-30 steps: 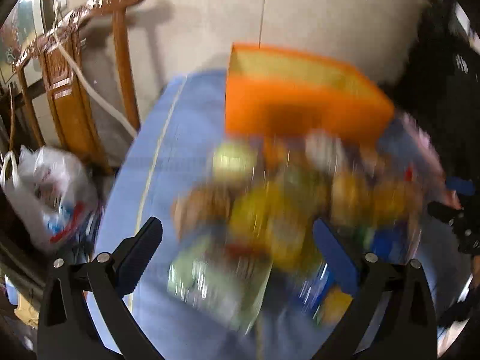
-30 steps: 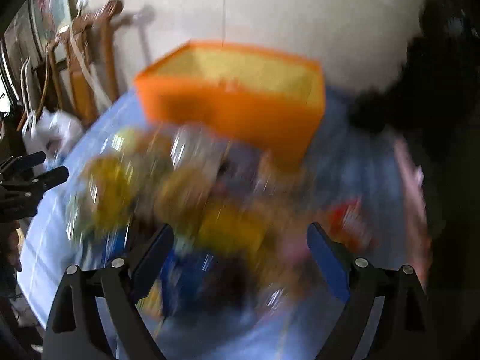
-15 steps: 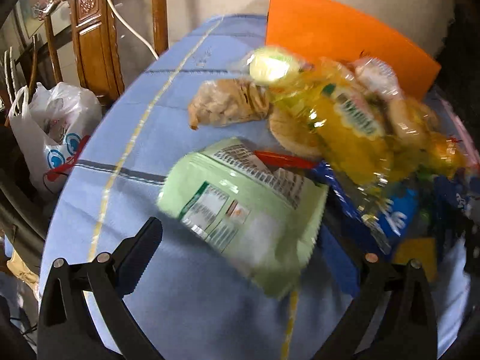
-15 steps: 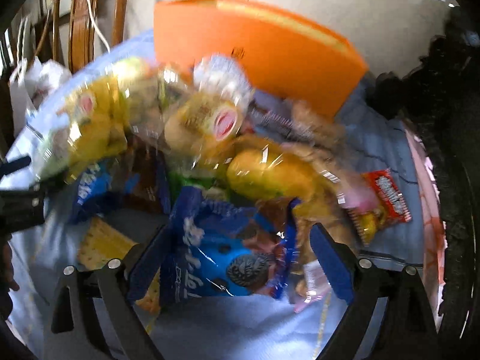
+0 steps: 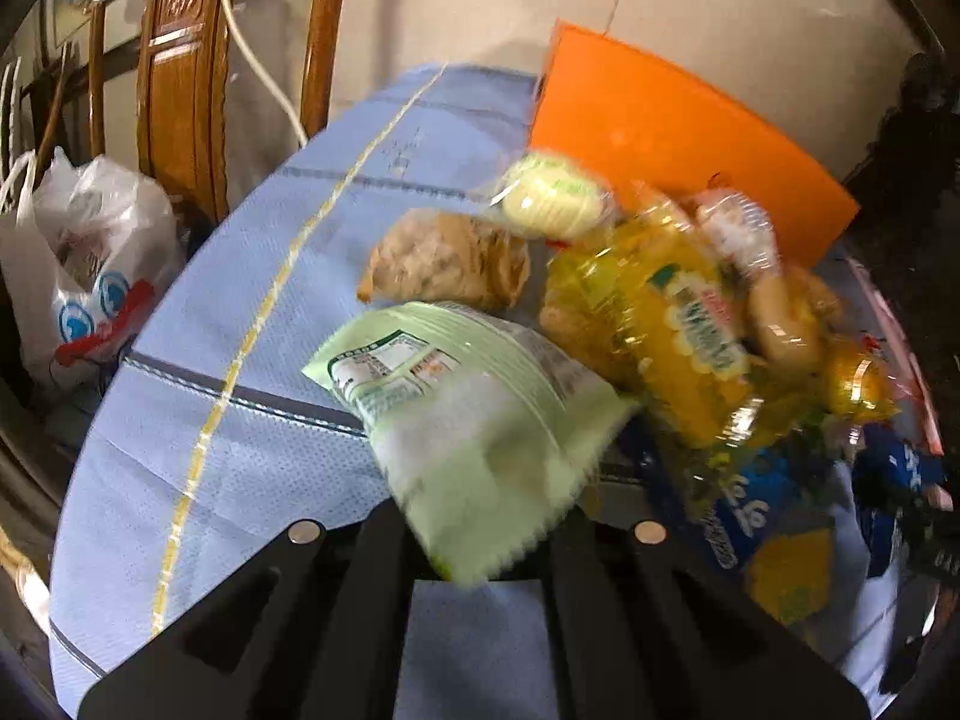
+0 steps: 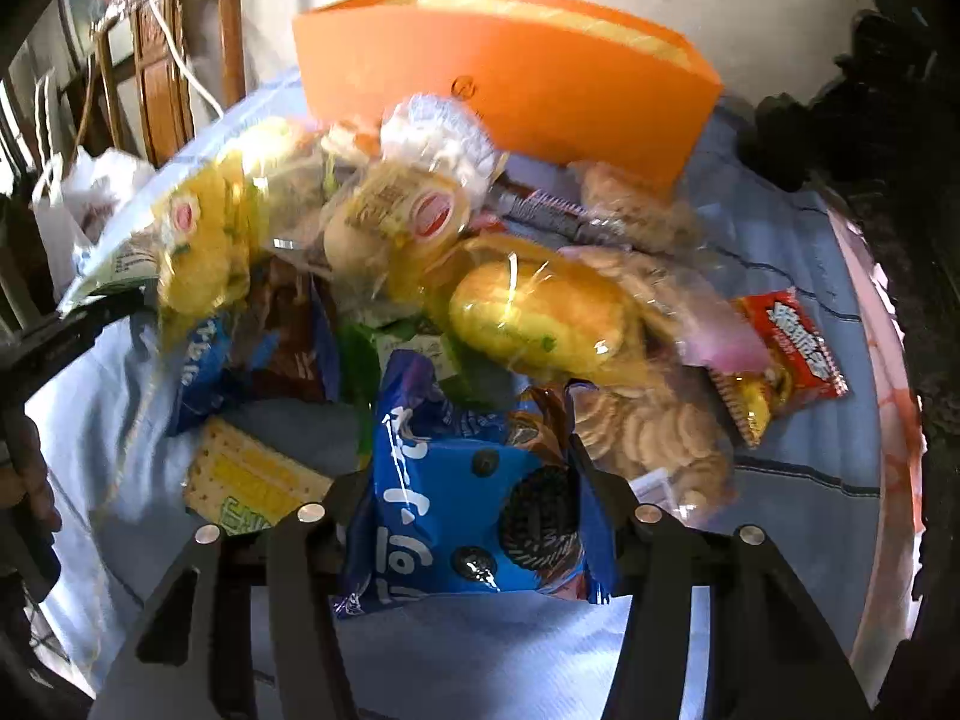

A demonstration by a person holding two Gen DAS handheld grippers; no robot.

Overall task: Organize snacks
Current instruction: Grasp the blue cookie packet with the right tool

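Note:
A heap of snack packets lies on a table with a light blue cloth (image 5: pixel 240 450), in front of an orange box (image 5: pixel 660 138) (image 6: pixel 510 78). My left gripper (image 5: pixel 480 540) is shut on the lower corner of a pale green snack bag (image 5: pixel 468 420), which hides its fingertips. In the right wrist view, the jaws of my right gripper (image 6: pixel 468 480) are closing. A blue cookie packet (image 6: pixel 468 510) sits between them and both fingers press its crumpled sides. Behind it are a yellow bun packet (image 6: pixel 534 312) and a bag of round biscuits (image 6: pixel 654 432).
A wooden chair (image 5: pixel 174 90) and a white plastic bag (image 5: pixel 90 276) stand off the table's left side. A red packet (image 6: pixel 786 354) lies apart at the right, and a yellow cracker pack (image 6: pixel 252 480) lies left of the blue packet. The table edge curves close on the right.
Both grippers have come down onto the snack heap. The left jaws went from wide open to shut on the green bag. The right jaws narrowed around the blue cookie packet.

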